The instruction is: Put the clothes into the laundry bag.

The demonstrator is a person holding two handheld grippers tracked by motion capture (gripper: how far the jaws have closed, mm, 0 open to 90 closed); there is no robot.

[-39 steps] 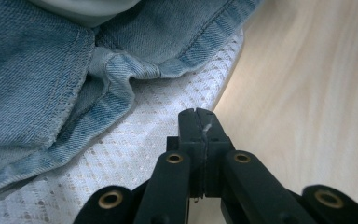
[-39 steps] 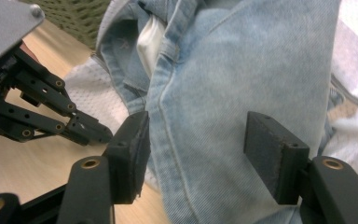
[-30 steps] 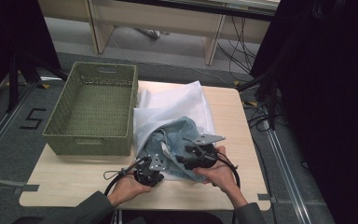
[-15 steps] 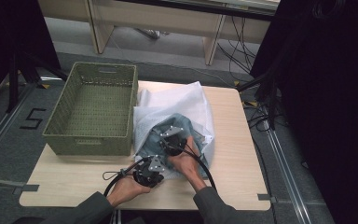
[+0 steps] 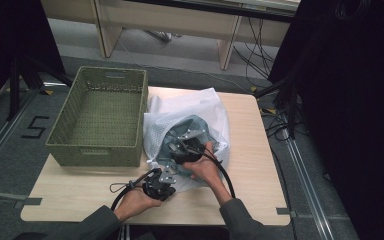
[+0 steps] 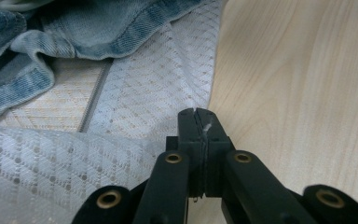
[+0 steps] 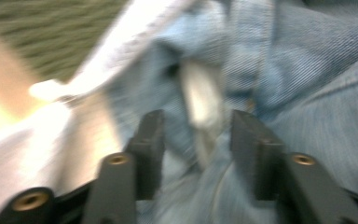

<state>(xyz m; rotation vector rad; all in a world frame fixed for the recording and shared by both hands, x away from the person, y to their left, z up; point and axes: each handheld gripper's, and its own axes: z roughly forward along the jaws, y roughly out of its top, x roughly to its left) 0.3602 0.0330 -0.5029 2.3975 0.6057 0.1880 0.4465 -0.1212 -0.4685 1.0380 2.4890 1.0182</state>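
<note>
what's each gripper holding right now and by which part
The left gripper is shut on the white mesh bag, pinching its edge. The right gripper stands open over the denim garment, holding nothing.

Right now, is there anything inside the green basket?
No. In the high view the green basket shows only its bare woven floor; the denim garment sits in the white mesh bag beside it.

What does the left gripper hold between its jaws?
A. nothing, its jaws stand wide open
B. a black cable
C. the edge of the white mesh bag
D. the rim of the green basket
C: in the left gripper view the left gripper has its jaws pressed shut on the edge of the white mesh bag.
</note>
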